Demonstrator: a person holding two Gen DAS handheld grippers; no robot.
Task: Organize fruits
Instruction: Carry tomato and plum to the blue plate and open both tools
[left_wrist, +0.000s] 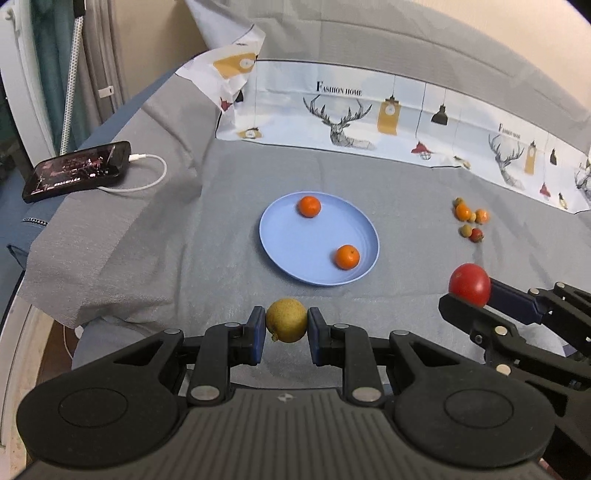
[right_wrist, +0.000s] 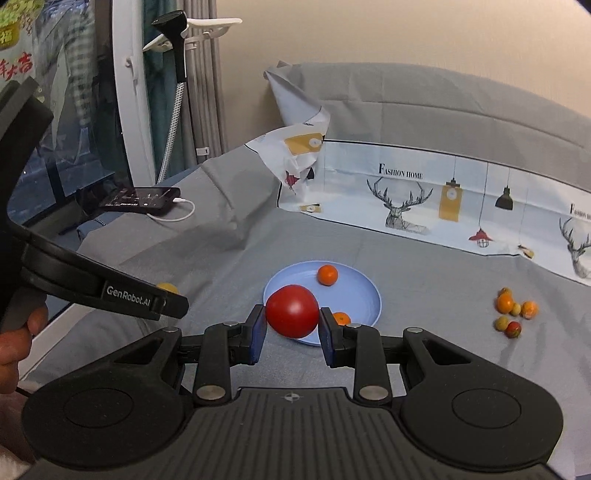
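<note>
L hand-held gripper (left_wrist: 286, 325) pinches lemon (left_wrist: 286, 320); R hand-held gripper (right_wrist: 292, 320) pinches tomato (right_wrist: 292, 311).

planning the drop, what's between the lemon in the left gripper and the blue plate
Only bare grey sheet, seen in the left wrist view: the lemon sits in the left gripper, short of the blue plate.

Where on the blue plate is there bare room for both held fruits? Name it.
Round blue plate: its left half is bare, bordered by the far orange tangerine and the near tangerine at the right rim. Crowded: the small-fruit cluster on the grey cloth.
</note>
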